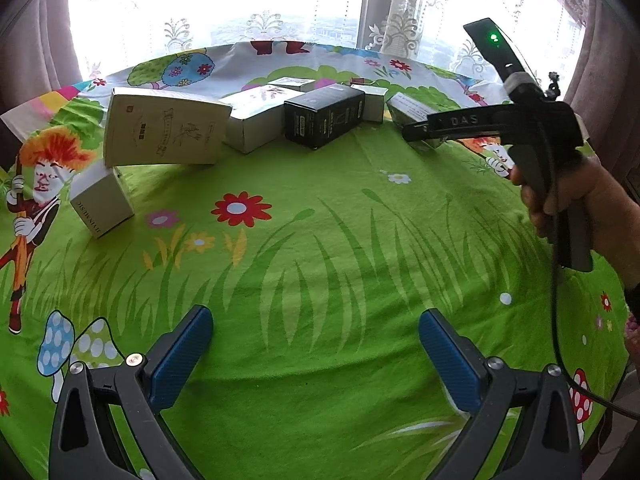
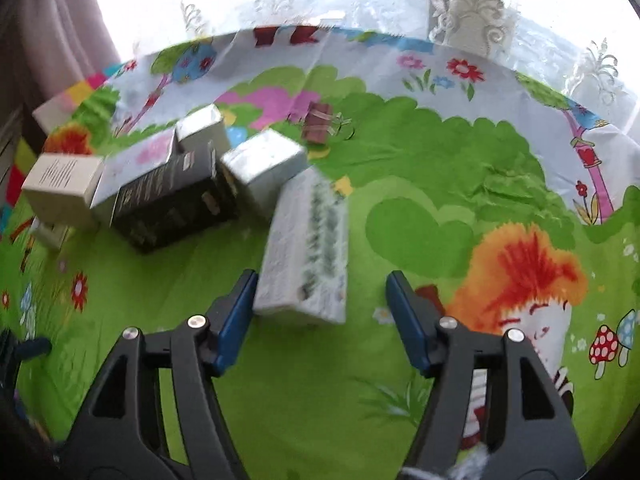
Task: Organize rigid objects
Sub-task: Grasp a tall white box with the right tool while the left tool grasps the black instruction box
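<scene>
Several cardboard boxes stand in a loose row on the flowered green tablecloth (image 1: 320, 240). Among them are a black box (image 1: 324, 120) (image 2: 172, 200), a large cream box (image 1: 164, 132) leaning on a small white box (image 1: 102, 204), and a silver box (image 2: 262, 168). A long white box with green print (image 2: 304, 248) lies just ahead of my right gripper (image 2: 322, 278). Its near end reaches between the open fingers, close to the left fingertip (image 2: 244, 292) and apart from the right one. In the left wrist view a hand holds that right gripper (image 1: 412, 132) at this box (image 1: 408, 108). My left gripper (image 1: 316, 314) is open over bare cloth.
A brown clip-like object (image 2: 318, 126) lies behind the boxes. The table's far edge meets a lace curtain (image 1: 280, 8) and a bright window. A black cable (image 1: 560, 320) hangs from the right gripper. Green cloth stretches between my left gripper and the row.
</scene>
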{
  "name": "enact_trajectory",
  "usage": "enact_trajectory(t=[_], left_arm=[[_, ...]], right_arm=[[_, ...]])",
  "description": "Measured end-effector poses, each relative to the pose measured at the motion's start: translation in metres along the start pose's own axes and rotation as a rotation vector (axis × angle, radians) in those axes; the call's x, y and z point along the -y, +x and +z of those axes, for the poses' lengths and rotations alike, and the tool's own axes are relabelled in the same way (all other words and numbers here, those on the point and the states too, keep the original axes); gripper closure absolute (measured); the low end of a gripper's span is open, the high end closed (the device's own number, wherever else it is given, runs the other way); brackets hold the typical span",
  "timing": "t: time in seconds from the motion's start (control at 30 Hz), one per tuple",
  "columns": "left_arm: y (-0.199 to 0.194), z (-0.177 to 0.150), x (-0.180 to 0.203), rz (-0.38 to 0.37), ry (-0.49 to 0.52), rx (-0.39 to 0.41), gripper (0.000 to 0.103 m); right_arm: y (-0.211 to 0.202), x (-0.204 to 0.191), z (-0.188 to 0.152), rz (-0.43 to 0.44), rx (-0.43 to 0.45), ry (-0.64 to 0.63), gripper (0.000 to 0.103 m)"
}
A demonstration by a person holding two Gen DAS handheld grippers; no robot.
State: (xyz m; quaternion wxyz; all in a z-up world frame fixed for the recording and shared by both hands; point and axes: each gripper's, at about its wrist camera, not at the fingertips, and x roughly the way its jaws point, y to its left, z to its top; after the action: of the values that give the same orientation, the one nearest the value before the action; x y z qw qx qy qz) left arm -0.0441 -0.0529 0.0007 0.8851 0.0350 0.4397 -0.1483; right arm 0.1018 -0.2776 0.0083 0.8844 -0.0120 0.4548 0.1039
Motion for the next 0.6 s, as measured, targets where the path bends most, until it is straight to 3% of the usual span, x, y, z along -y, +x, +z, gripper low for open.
enact_trajectory(t=[0.2, 0.23, 0.27, 0.37, 0.6], left_arm=[[0.001, -0.001, 0.000, 0.012, 0.013, -0.007, 0.000], [0.002, -0.001, 0.000, 0.017, 0.017, -0.009, 0.000], [0.002, -0.001, 0.001, 0.021, 0.022, -0.011, 0.000], [0.003, -0.001, 0.003, 0.032, 0.035, -0.018, 0.000], [0.015, 0.014, 0.005, 0.036, 0.046, -0.032, 0.000]], right_arm=[[0.012, 0.001, 0.008, -0.038, 0.021, 0.014, 0.032], [0.012, 0.000, 0.006, -0.063, 0.022, 0.000, 0.057], [0.010, -0.002, 0.005, -0.104, 0.024, -0.018, 0.076], [-0.007, 0.001, -0.012, -0.033, 0.001, 0.020, 0.075], [-0.073, -0.006, -0.100, -0.035, -0.010, -0.037, 0.075]])
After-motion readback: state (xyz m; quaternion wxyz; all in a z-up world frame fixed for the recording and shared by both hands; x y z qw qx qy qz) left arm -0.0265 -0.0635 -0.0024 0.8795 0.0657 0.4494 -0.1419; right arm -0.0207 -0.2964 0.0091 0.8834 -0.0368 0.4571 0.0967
